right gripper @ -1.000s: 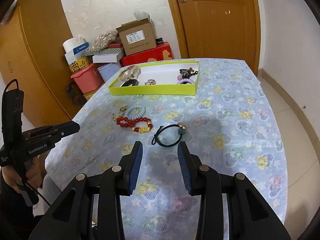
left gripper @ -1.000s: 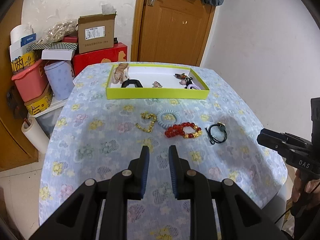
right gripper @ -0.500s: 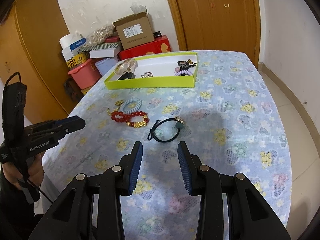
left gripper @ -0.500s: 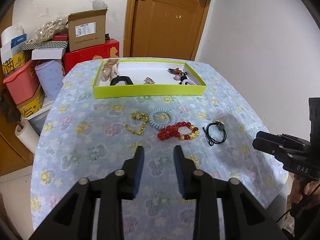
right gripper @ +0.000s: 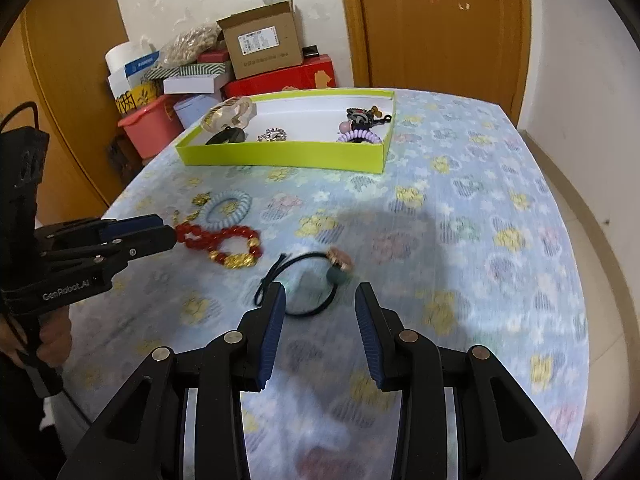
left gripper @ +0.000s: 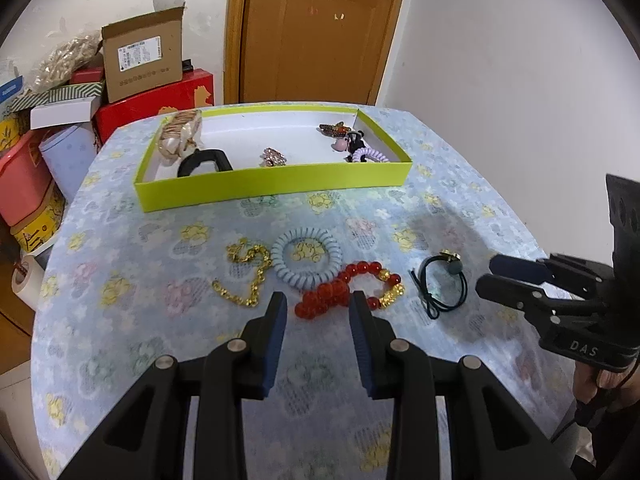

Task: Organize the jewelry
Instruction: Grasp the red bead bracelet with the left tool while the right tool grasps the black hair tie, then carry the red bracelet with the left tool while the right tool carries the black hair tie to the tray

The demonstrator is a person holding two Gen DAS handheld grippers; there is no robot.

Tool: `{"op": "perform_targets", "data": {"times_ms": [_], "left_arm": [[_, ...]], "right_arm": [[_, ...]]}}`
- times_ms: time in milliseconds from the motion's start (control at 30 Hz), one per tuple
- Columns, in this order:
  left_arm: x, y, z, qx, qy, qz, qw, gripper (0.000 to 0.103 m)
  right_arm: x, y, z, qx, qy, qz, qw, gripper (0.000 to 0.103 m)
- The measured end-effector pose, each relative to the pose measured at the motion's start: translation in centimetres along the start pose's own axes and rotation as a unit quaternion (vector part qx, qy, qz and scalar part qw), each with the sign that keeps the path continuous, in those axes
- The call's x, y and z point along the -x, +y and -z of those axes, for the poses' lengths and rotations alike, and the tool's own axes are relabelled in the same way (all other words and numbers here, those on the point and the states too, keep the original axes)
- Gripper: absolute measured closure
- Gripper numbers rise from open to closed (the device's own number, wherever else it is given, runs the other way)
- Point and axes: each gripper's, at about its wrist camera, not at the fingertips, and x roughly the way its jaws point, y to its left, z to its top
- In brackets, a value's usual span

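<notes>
A red and gold bead bracelet [left gripper: 347, 290] lies on the flowered tablecloth, with a light blue spiral hair tie [left gripper: 307, 257] and a gold chain [left gripper: 248, 274] to its left and a black hair tie with a charm [left gripper: 442, 286] to its right. My left gripper [left gripper: 318, 312] is open, just short of the red bracelet. My right gripper [right gripper: 320, 306] is open, just short of the black hair tie [right gripper: 310, 284]. A lime green tray [left gripper: 272, 182] at the back holds several pieces.
Boxes, a pink bin and a red case [left gripper: 152, 100] are stacked behind the table on the left. A wooden door [left gripper: 316, 32] stands beyond. The table edge [right gripper: 592, 320] curves away on the right.
Both grippers have moved forward and down toward the jewelry. The left jaws have opened wider. The right gripper now sits close to the black hair tie.
</notes>
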Motion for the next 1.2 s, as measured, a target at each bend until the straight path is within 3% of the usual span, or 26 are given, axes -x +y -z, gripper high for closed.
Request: {"op": "perform_targets", "data": {"times_ms": [333,500,567,667,1200], "left_arm": [[-2.0,-0.1,0.0,-0.007,0.016,0.008,0.9998,0.07],[-2.4,-0.3,0.2,-0.011,0.018,0.009,0.9997,0.073],[-2.5,-0.3,0.3,-0.011,0.02,0.009,0.9997,0.083],[-2.6,-0.4,0.4,-0.011,0.021,0.011,0.9997,0.089],[0.8,-1.2,0.6,-0.008,-0.011,0.013,0.9998,0.093]], "right_arm": [[-2.9,-0.1,-1.5,0.031,0.018,0.008,0.999,0.066],[-3.8,0.0,-1.5,0.041,0.029,0.006,0.999,0.085],[-3.8,0.0,-1.5,0.041,0.028,0.006,0.999,0.086],[-3.7,0.0,-1.4,0.043,0.028,0.005,0.999,0.087],[-0.6,0.2,-0.8,0.03,-0.006,0.0,1.0,0.088]]}}
